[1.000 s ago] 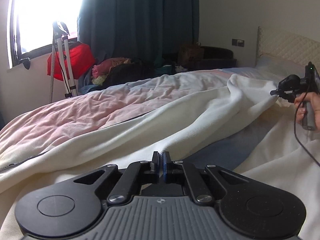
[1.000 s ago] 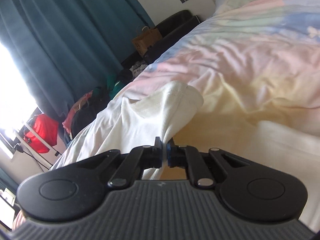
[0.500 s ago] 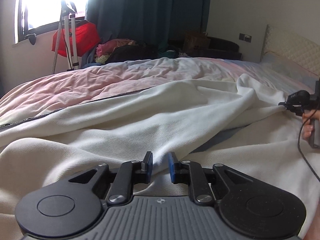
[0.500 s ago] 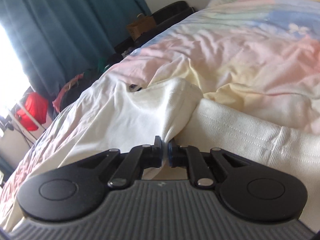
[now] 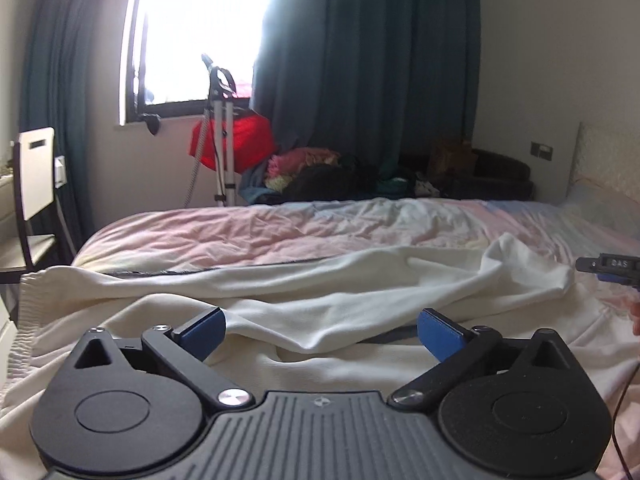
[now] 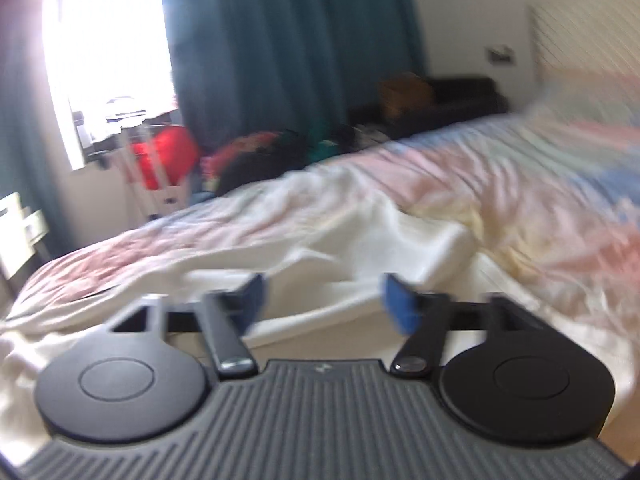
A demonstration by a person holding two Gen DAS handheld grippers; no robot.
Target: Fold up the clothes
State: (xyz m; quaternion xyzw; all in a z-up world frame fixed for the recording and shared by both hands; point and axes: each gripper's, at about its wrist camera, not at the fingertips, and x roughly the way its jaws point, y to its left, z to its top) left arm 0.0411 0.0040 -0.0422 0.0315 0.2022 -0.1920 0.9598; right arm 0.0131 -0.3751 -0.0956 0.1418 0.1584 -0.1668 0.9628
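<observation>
So you've basically got one fold laid in. The cream ribbed-knit garment [image 5: 320, 312] is lying across the near side of the bed with the pastel pink-and-blue duvet [image 5: 280, 232], and one layer is flopped over onto the rest of it, forming a long soft ridge running left to right. It's not tidy though: the folded edge is wavy, and there's a bunched-up peak at the far right end. The ribbed hem sits at the far left edge. I'd guess you still need to smooth that out and do at least one more fold to get a compact stack.

Your left gripper [image 5: 320, 330] has its blue-padded tongs spread wide, holding nothing, hovering just above the cloth. Your right gripper [image 6: 322, 300] is the same deal: tongs apart, empty, cloth [image 6: 340, 232] in front of them. That view is motion-blurred, so don't trust fine detail there.

Compared with a second ago: both sets of tongs were pressed together on the fabric, stretching it between them. Half a second ago the left had just started to part while the right was still pinching. Now both have let go, the cloth has settled flat, and both cameras have come up higher, showing more window and teal curtain [image 5: 360, 60].
</observation>
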